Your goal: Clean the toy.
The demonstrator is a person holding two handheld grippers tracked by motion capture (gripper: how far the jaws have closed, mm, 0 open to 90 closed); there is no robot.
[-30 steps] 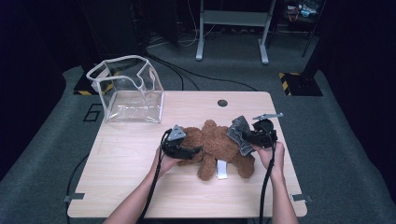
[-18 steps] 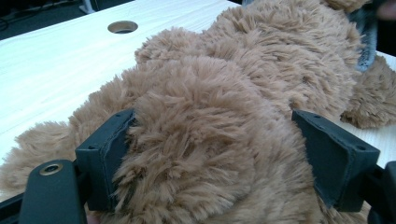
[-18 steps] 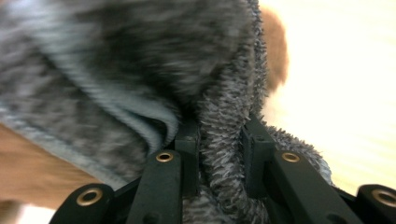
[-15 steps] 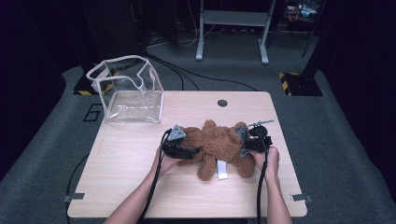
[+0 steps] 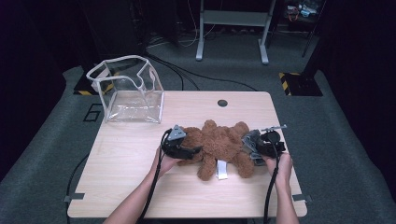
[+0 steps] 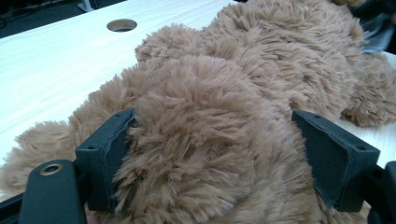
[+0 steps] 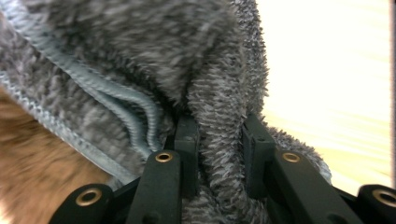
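the bear (image 5: 222, 147) lies at the centre of the desk (image 5: 130, 158). the left tool (image 5: 196, 150), at its left end, spreads wide around the fur, clamping it. the right tool (image 5: 250, 150), at its right end, pinches a grey cloth (image 7: 196, 70) fold.

A high camera looks forward and down over the whole surface (image 5: 140, 186). Each gripper camera sits very close, looking along its own jaws; all three views share the brown plush bear (image 5: 219, 140).
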